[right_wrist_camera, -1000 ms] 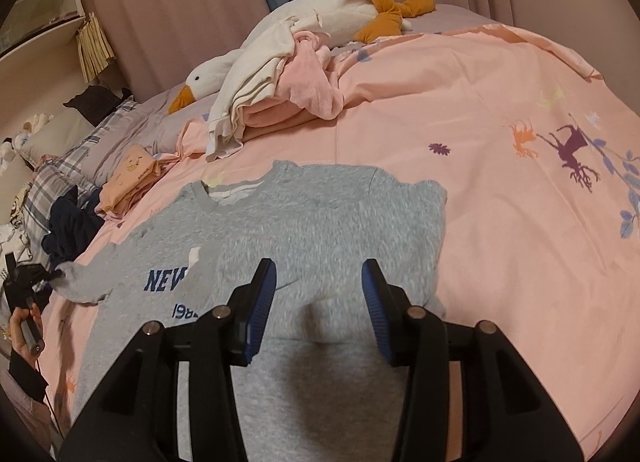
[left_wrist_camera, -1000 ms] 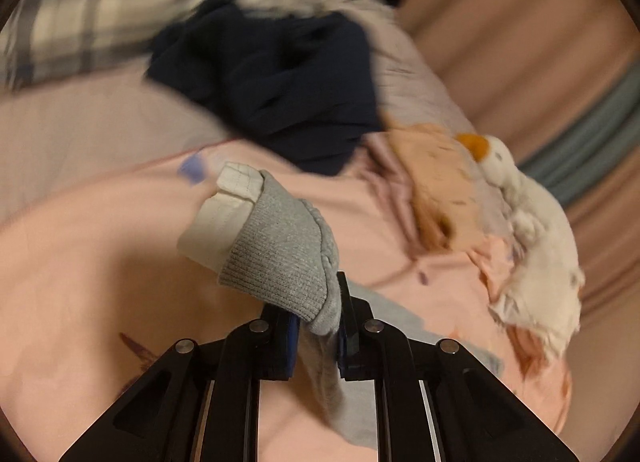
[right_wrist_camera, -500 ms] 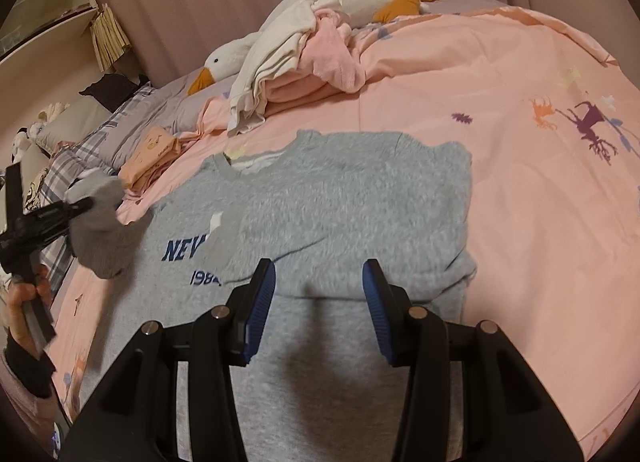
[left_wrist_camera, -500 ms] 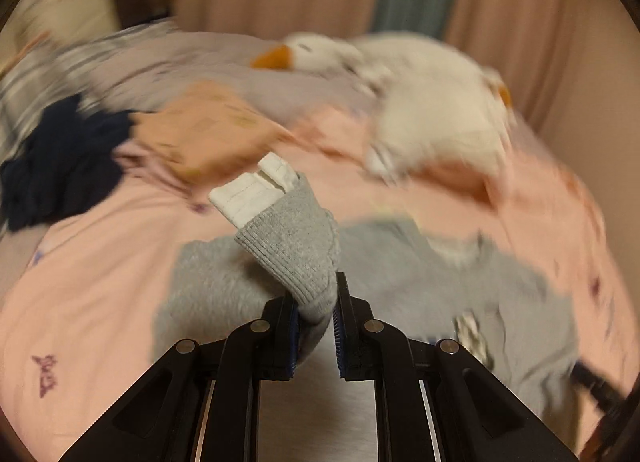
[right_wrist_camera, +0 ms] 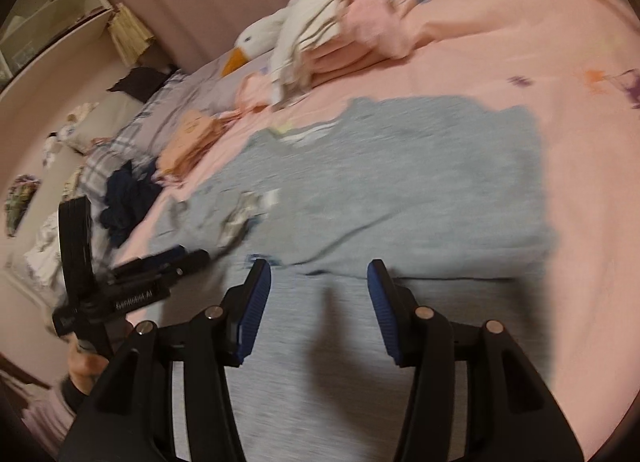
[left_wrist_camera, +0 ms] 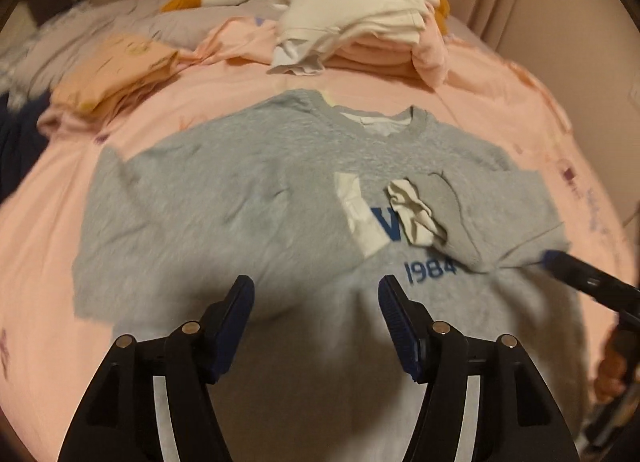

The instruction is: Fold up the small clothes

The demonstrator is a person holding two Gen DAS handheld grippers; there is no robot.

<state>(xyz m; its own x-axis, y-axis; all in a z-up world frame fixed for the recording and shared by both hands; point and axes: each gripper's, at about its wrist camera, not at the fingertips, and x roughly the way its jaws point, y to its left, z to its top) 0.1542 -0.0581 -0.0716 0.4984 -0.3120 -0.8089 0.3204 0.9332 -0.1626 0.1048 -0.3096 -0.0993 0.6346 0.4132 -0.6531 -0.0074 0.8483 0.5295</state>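
Sleeves [left_wrist_camera: 448, 218] of grey cotton sweatshirt [left_wrist_camera: 224, 198] are risking springing loose as left gripper [left_wrist_camera: 316, 322], jaws just spreading empty, and right gripper [right_wrist_camera: 316, 302], likewise apart, are hovering at six o'clock.

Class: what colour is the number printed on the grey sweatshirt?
Dark blue "1984" on the grey sweatshirt; clearest in the left wrist view.

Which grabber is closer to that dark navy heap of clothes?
Left. The left gripper is at the edge of the sweatshirt, beside the navy heap; the right gripper lies farther across the sweatshirt. Both jaws have just been opening, nothing between them.
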